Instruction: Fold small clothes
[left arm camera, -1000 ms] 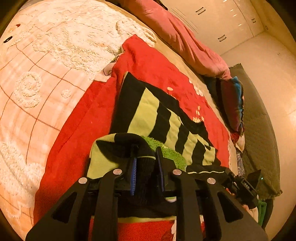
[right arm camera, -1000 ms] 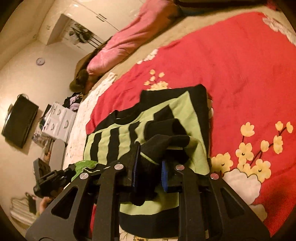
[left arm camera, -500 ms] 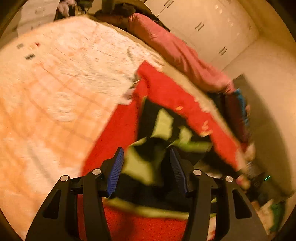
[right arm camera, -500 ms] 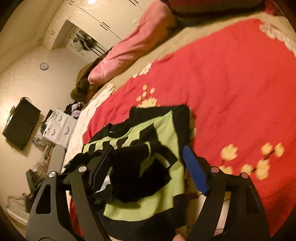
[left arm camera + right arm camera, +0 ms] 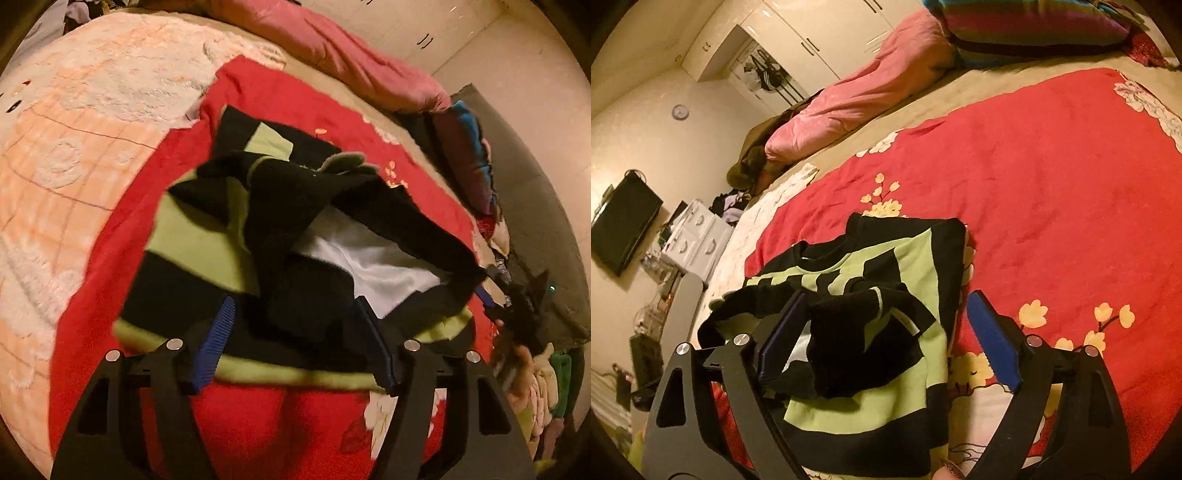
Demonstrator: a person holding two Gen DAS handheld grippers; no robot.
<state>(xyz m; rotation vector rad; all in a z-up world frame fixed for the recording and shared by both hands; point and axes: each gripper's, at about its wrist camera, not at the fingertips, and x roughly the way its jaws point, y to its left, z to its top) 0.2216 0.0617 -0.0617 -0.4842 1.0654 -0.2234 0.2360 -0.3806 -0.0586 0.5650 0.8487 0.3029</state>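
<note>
A small black and lime-green striped sweater point(image 5: 192, 236) lies on the red flowered blanket point(image 5: 255, 85), loosely bunched, with its black sleeves thrown over the body and white lining point(image 5: 369, 258) showing. My left gripper point(image 5: 295, 339) is open just above its near hem, holding nothing. In the right wrist view the same sweater point(image 5: 908, 266) lies partly folded, a black sleeve point(image 5: 860, 332) heaped on top. My right gripper point(image 5: 882, 339) is open over that sleeve, empty.
The red blanket point(image 5: 1052, 177) covers the bed beside a peach fluffy blanket point(image 5: 62, 155). A pink duvet point(image 5: 857, 99) and striped pillow point(image 5: 1027, 22) lie at the far edge. A clothes pile point(image 5: 532, 384) sits right. A TV point(image 5: 624, 221) and drawers point(image 5: 694, 236) stand by the wall.
Both grippers were shut on the sweater's sleeves a second ago. They have opened, dropped the sleeves onto the sweater's body and pulled back a little.
</note>
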